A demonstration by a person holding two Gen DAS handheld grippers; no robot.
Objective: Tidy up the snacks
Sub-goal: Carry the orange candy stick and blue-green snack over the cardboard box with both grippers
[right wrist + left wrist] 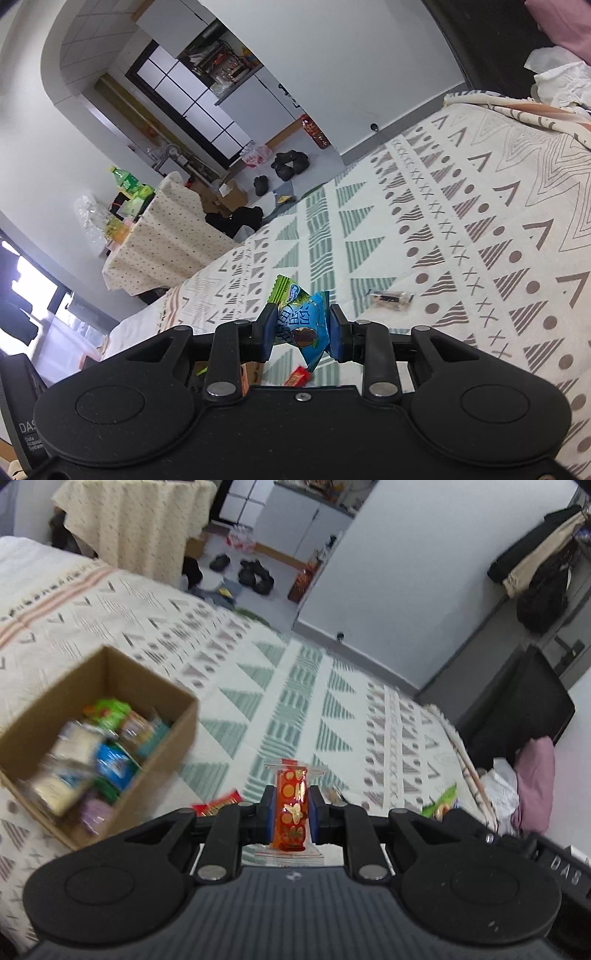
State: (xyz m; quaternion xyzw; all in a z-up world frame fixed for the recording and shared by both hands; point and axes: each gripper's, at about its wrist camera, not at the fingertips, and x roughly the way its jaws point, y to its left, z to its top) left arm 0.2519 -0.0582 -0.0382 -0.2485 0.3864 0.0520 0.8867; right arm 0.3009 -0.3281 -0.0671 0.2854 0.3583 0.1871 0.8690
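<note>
My left tongs [291,814] pinch one red snack packet [293,808], its long axis running straight ahead. Forward-left sits one cardboard box [155,771]. My right tongs [302,332] clamp one blue snack packet [304,326], tilted.

"DAS" (partly cut off) on black case [565,867].

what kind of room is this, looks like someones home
Most likely a lived-in bedroom: a patterned bedspread covers a bed, coats hang by the door, and shoes lie on the floor.
</note>
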